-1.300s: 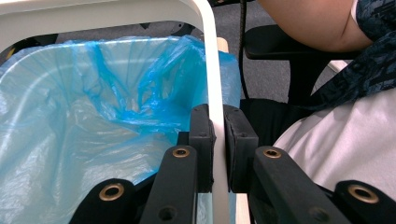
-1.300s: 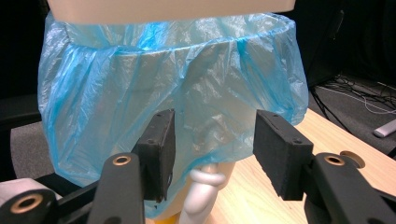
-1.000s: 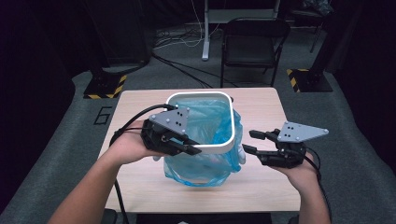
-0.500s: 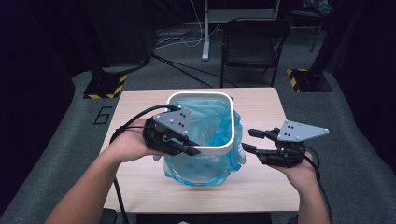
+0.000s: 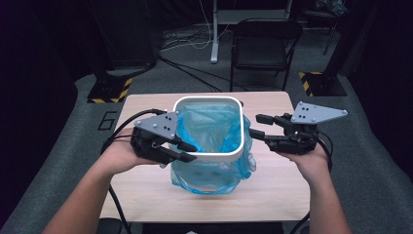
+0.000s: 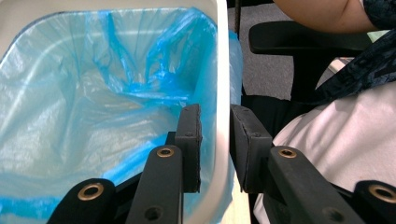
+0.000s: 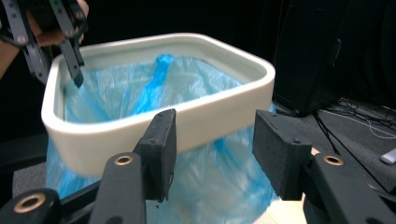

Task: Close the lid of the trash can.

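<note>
Care is advised while the left gripper (image 5: 187, 152), its jaws just eased apart astride the near-left rim of the white bin (image 5: 210, 157) on the table (image 5: 146, 195), is lifted clear so the blue bag (image 5: 214, 175) is not snagged, the right gripper (image 5: 258, 127) being kept empty, jaws parted, beside it.
</note>
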`<state>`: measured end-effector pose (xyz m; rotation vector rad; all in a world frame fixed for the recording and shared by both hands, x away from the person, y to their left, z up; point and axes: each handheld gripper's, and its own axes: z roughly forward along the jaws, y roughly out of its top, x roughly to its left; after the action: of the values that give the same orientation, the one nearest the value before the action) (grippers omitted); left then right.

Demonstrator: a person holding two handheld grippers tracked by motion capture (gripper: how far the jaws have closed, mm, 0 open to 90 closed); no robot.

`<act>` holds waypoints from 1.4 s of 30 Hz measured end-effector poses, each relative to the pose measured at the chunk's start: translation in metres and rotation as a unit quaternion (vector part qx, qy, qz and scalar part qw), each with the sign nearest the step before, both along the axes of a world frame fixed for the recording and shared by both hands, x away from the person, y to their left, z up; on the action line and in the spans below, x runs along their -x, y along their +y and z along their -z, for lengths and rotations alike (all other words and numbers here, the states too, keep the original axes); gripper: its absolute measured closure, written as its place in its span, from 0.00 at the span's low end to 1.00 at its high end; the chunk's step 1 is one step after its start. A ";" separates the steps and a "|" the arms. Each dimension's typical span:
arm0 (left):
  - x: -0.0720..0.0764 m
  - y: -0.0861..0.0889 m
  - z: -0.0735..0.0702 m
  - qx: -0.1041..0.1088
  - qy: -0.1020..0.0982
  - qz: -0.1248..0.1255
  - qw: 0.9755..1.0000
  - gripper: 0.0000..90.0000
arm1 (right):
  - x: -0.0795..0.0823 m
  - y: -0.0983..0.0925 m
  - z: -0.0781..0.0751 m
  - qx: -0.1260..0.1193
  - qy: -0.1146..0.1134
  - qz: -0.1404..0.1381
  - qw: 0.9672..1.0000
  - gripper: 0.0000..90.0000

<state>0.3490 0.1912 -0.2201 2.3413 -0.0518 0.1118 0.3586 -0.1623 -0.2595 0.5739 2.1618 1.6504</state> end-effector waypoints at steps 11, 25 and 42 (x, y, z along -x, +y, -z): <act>-0.004 0.004 0.003 0.009 0.011 -0.001 1.000 0.83 | -0.005 0.023 -0.024 0.025 0.000 -0.044 0.999 0.54; -0.008 0.005 0.005 0.012 0.026 0.009 1.000 0.85 | -0.019 0.035 -0.029 0.095 0.004 -0.051 0.994 0.55; -0.009 -0.001 0.005 0.005 0.029 0.017 0.999 0.89 | -0.025 0.037 -0.028 0.116 -0.001 -0.038 0.993 0.58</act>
<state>0.3580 0.1898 -0.2248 2.3319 -0.0612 0.0275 0.3838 -0.1252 -0.2310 0.4267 2.3566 1.4065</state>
